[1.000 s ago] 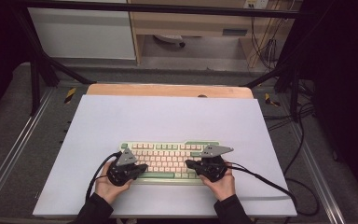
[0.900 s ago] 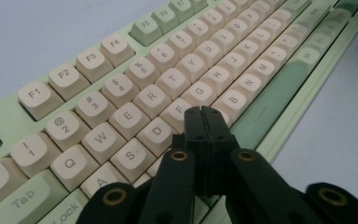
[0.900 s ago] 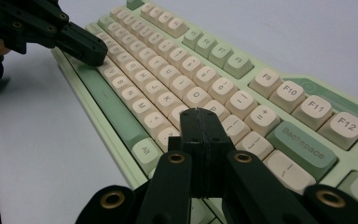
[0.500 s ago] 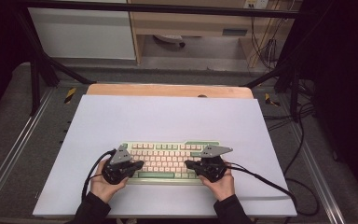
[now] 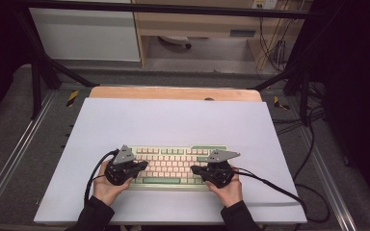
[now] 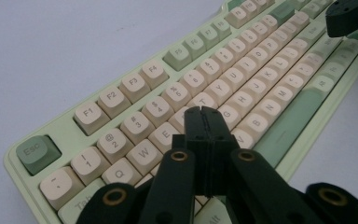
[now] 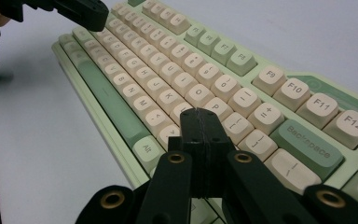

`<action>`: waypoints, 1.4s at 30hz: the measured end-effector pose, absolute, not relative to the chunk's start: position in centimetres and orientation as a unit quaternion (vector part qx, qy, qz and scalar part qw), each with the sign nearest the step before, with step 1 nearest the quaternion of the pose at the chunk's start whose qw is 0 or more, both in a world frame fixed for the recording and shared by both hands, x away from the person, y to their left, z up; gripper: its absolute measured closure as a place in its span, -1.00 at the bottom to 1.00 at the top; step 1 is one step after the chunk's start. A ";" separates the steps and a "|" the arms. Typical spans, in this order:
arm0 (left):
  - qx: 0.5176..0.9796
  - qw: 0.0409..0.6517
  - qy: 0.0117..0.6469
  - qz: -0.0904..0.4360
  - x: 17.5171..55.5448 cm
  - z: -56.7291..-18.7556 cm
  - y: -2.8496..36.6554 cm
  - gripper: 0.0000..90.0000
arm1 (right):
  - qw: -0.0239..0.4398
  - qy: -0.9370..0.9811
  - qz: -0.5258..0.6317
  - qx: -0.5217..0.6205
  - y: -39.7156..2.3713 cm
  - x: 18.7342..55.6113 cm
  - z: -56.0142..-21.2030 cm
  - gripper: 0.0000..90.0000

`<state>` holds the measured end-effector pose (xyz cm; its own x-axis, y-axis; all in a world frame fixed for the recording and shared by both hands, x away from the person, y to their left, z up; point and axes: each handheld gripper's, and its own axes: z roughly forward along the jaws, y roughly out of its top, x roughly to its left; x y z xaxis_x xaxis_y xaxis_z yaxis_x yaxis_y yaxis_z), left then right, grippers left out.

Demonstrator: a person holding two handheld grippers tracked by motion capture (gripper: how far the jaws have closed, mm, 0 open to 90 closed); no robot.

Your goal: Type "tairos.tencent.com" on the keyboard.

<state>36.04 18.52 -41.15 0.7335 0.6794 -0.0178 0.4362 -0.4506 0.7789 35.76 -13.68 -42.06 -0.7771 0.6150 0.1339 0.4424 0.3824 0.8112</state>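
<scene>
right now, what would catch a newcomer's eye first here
The pale green keyboard with cream keys lies at the near edge of a white table. A hand holds a black claw over each end of it: the left claw and the right claw, both with jaws shut and tips poised above the keys.
</scene>
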 end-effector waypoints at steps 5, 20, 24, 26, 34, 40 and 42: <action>0.834 0.403 0.345 0.152 36.9 -41.4 18.6 1.00 | 0.096 0.826 0.455 0.320 -13.7 35.8 -42.0 1.00; 0.838 0.387 0.352 0.155 38.1 -42.7 18.0 1.00 | 0.095 0.826 0.455 0.319 -13.7 35.8 -42.0 1.00; 0.840 0.384 0.350 0.155 38.1 -43.0 18.0 1.00 | 0.095 0.826 0.455 0.319 -13.7 35.7 -42.0 1.00; 0.840 0.384 0.351 0.155 38.1 -42.9 18.0 1.00 | 0.095 0.826 0.455 0.320 -13.7 35.7 -42.0 1.00; 0.835 0.401 0.344 0.156 37.1 -41.8 18.6 1.00 | 0.094 0.823 0.461 0.320 -13.7 35.7 -41.9 1.00; 0.836 0.405 0.338 0.153 36.2 -41.5 19.3 1.00 | 0.091 0.822 0.463 0.319 -13.3 35.7 -41.8 1.00; 0.836 0.405 0.337 0.153 35.8 -41.5 19.6 1.00 | 0.089 0.823 0.464 0.317 -13.0 35.7 -41.8 1.00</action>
